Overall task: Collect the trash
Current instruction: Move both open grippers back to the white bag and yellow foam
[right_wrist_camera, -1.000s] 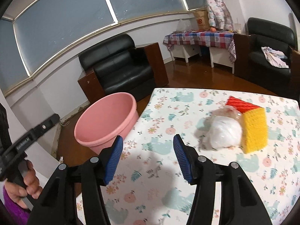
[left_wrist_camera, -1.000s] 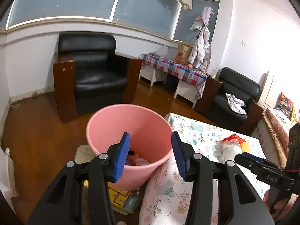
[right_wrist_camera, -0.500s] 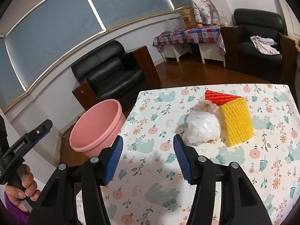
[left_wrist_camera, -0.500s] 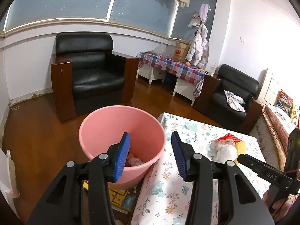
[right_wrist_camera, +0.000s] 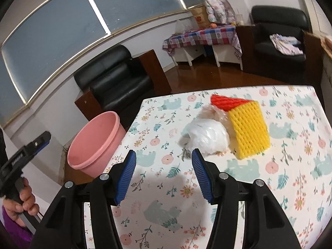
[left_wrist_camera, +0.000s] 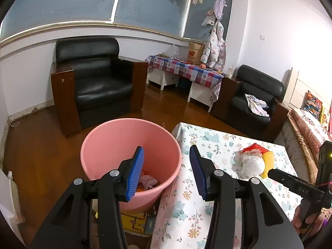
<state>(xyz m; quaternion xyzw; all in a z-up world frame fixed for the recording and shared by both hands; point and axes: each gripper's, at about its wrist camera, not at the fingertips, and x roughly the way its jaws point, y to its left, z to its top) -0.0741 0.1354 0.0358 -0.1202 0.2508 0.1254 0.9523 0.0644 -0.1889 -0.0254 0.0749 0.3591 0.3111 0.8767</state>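
A pink bucket (left_wrist_camera: 108,145) stands on the floor at the table's left edge, with crumpled trash (left_wrist_camera: 147,181) in its bottom; it also shows in the right wrist view (right_wrist_camera: 93,143). My left gripper (left_wrist_camera: 166,174) is open and empty above the bucket's right rim. On the floral tablecloth lie a white crumpled plastic wad (right_wrist_camera: 207,138), a clear wrapper (right_wrist_camera: 213,112), a yellow foam net (right_wrist_camera: 249,128) and a red foam net (right_wrist_camera: 228,101). My right gripper (right_wrist_camera: 164,174) is open and empty, just short of the white wad. The same pile shows in the left wrist view (left_wrist_camera: 253,164).
The table (right_wrist_camera: 290,197) has a floral cloth. A black armchair (left_wrist_camera: 95,83) stands behind the bucket, another (left_wrist_camera: 255,101) at the right. A checked-cloth side table (left_wrist_camera: 186,70) is at the back. Books (left_wrist_camera: 134,222) lie on the floor under the bucket's side.
My right gripper has moved forward over the table toward the white wad. My left gripper has pulled back and up from the bucket. Both stay open.
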